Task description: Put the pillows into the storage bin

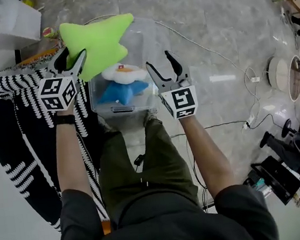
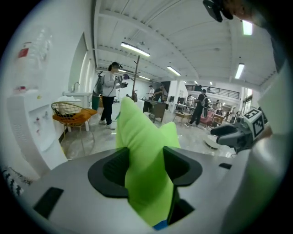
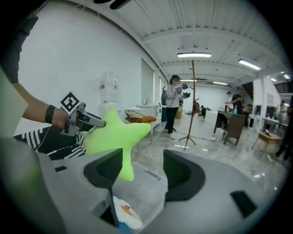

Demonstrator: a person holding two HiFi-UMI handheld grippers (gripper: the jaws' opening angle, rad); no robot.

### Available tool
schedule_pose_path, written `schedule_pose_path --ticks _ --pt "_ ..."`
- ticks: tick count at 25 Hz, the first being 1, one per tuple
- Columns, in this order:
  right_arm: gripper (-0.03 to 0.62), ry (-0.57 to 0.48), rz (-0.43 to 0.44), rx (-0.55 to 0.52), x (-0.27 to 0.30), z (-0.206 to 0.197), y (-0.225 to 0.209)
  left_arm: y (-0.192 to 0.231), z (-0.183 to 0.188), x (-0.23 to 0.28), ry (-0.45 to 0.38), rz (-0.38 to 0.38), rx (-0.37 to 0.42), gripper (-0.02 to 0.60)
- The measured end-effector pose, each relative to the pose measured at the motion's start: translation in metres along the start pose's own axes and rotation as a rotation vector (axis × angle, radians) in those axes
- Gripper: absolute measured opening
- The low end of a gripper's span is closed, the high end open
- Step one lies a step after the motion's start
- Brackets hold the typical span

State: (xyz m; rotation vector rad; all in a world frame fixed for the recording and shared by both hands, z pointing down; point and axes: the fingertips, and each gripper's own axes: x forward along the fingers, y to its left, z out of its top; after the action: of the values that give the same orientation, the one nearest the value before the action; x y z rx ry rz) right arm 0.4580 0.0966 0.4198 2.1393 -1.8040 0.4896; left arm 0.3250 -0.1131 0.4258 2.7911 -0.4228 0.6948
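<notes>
Glossy floor, clear bin. Pinched at one point by left hand-held gripper, green pillow looks soft, light, squashy; right hand-held gripper jaws apart, empty.

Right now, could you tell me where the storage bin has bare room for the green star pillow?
The far half of the storage bin, beyond the white pillow, is bare, partly under the green star pillow. The near half is crowded: the white pillow and the blue pillow fill it. Bare floor lies right of the bin.

Head view steeply downward, gripper views roomward, green pillow in all
</notes>
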Motion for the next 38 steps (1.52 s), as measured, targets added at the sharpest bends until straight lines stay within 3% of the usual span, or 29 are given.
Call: schedule_pose_path --ticks 3,9,21,26,28,29,35,38 --pt "0.272 0.019 -0.047 0.043 -0.012 -0.028 -0.033 -0.031 -0.008 0.040 0.027 -0.053 0.020 0.235" --pt "0.270 0.071 -0.070 0.109 -0.009 -0.088 -0.049 -0.054 -0.048 0.103 0.088 -0.113 0.067 0.238" --pt "0.272 0.189 -0.041 0.181 0.042 -0.218 -0.055 -0.056 -0.206 0.211 0.187 -0.141 0.094 0.241" --pt "0.272 0.215 -0.017 0.191 0.059 -0.264 -0.046 -0.063 -0.268 0.246 0.220 -0.159 0.150 0.267" --pt "0.272 0.232 -0.009 0.196 0.063 -0.281 -0.045 -0.068 -0.291 0.256 0.235 -0.154 0.155 0.263" --pt "0.272 0.242 -0.004 0.198 0.064 -0.289 -0.045 -0.070 -0.300 0.258 0.233 -0.146 0.147 0.194" --pt "0.272 0.258 0.016 0.198 0.070 -0.313 -0.045 -0.082 -0.343 0.249 0.269 -0.140 0.108 0.229" --pt "0.272 0.255 0.018 0.199 0.074 -0.307 -0.046 -0.079 -0.344 0.238 0.288 -0.135 0.101 0.230"
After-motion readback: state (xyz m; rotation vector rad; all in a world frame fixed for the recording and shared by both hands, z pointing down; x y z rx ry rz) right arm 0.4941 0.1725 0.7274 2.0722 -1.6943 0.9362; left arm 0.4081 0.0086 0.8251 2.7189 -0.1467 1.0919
